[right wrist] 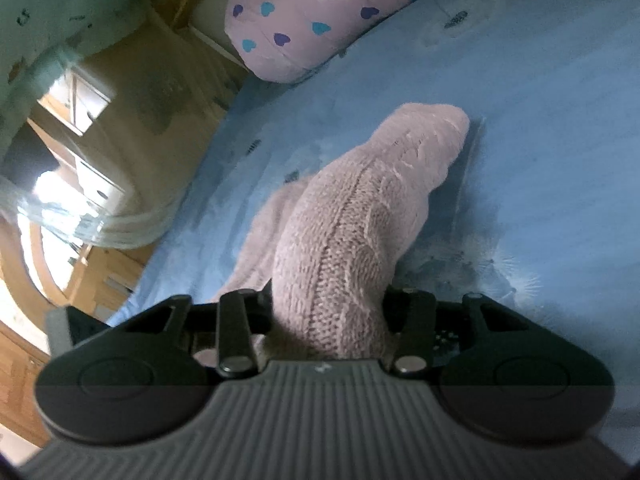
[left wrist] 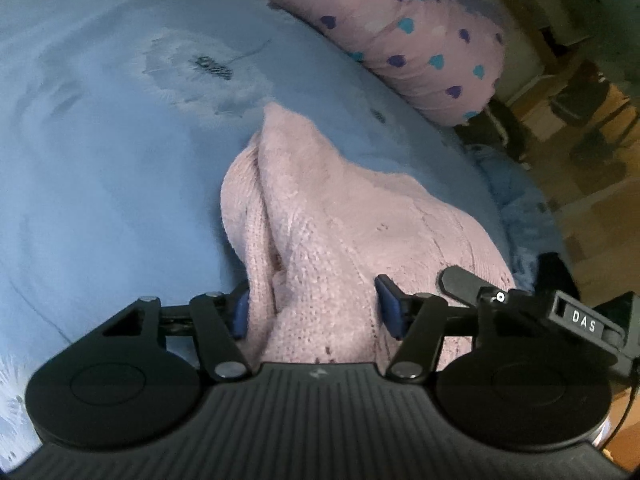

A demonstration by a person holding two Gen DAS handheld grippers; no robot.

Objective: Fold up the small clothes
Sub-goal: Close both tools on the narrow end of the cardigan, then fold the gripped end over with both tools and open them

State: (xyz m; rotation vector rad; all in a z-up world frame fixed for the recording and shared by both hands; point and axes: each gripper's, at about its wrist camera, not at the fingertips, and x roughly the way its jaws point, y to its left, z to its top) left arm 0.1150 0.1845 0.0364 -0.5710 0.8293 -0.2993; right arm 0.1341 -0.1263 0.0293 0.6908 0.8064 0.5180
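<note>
Left wrist view, left side: blue bedsheet with a faint grey flower print, spread over the bed. Centre: pink knitted garment, bunched and creased, rising from the sheet and running back between the jaws of the left gripper. Both blue pads press into the knit from either side, so the jaws pinch a thick fold of it. Right of that: part of the right gripper, black, labelled "DAS", touching the same garment's edge. Upper right: pink pillow with blue and purple hearts, lying on the bed near its edge; wooden floor beyond.

Right wrist view, left side: wooden furniture and floor, blurred. Upper centre: the pillow again. Centre: the garment, cable-knit face up, humped over the bedsheet and drawn into the right gripper. Jaws closed against the knit on both sides, gripping it. Far end of the garment rests on the sheet.
</note>
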